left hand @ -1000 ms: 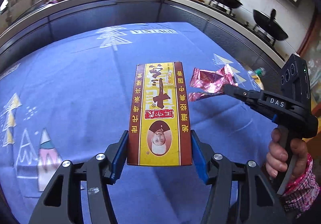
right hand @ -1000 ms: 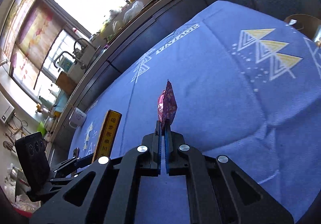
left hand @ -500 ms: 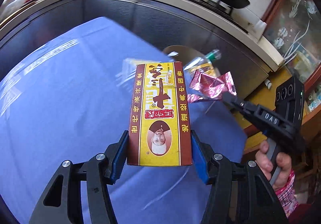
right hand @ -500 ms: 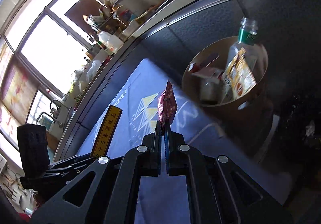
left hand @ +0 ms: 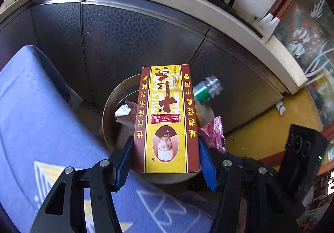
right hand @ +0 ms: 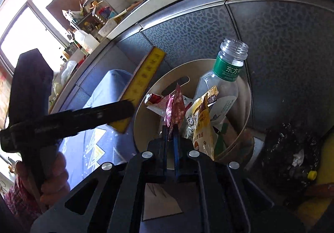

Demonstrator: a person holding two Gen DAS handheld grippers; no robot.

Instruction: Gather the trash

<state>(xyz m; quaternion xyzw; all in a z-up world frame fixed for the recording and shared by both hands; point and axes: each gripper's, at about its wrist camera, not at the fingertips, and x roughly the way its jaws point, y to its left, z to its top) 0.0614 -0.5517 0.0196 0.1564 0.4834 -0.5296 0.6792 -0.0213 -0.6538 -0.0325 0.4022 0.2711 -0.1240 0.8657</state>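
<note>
Bin rim (left hand: 108,103) below, box (left hand: 167,120) in left tongs (left hand: 165,162)

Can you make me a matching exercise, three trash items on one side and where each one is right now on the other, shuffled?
Items:
1. yellow and red box
2. pink wrapper
3. clear plastic bottle

Places:
A. standing in the round bin
B. clamped in the left gripper
C. pinched in the right gripper

Pairs: 1-B, 2-C, 3-A
</note>
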